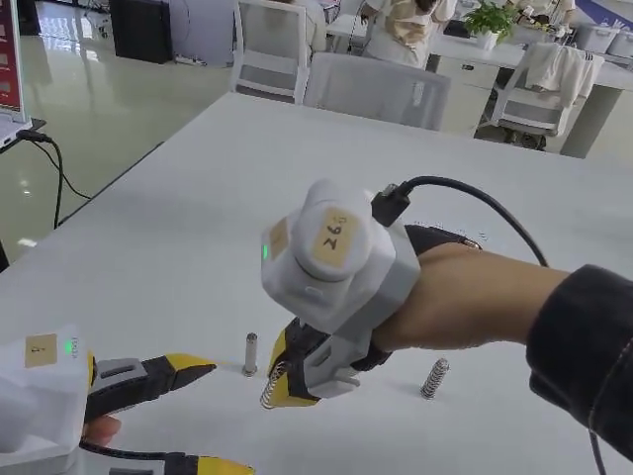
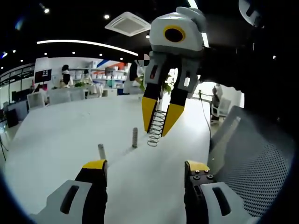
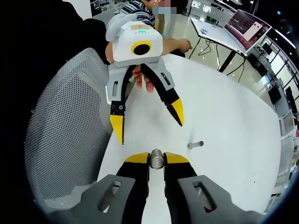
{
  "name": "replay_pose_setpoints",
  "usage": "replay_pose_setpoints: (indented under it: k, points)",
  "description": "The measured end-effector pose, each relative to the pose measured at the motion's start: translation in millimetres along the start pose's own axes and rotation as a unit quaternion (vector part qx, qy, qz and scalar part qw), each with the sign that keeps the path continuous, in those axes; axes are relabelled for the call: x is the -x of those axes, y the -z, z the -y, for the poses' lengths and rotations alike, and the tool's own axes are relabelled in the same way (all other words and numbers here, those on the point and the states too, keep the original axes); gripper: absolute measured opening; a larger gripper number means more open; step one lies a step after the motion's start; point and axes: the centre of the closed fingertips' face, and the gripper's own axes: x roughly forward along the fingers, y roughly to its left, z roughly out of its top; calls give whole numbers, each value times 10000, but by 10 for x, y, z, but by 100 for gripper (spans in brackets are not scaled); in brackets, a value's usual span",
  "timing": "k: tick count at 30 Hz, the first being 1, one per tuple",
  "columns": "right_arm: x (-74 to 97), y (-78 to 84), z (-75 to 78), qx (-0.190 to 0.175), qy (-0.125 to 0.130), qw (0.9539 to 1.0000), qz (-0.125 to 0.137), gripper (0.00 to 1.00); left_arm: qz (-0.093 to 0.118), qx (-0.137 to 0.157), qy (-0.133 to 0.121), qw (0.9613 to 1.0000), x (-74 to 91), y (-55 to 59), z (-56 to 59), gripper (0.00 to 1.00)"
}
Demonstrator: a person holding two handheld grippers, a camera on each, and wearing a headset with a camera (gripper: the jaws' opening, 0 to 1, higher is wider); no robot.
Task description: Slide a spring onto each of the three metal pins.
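White tabletop (image 1: 178, 198). The right gripper (image 1: 280, 384) hangs near its front edge, jaws pinching a spring (image 3: 157, 159) whose lower end is just beside a bare pin (image 1: 250, 353). The left gripper (image 3: 150, 131) faces it, jaws spread. Second spring (image 1: 434, 378) stands upright along the same edge, apart.

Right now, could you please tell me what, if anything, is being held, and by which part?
The right hand-held gripper pinches a spring by its upper coils, lower end hanging free. The left hand-held gripper is open, holding nothing.
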Motion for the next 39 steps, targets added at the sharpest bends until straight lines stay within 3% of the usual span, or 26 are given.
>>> replay_pose_setpoints:
  k: [19, 39]
  points:
    - [-2, 29, 258, -42, 75, 9999, -121, 8, 7, 54, -43, 10000, 21, 33, -10, 63]
    - [-95, 12, 690, -72, 457, 9988, -175, 8, 19, 91, -55, 9999, 20, 51, -34, 62]
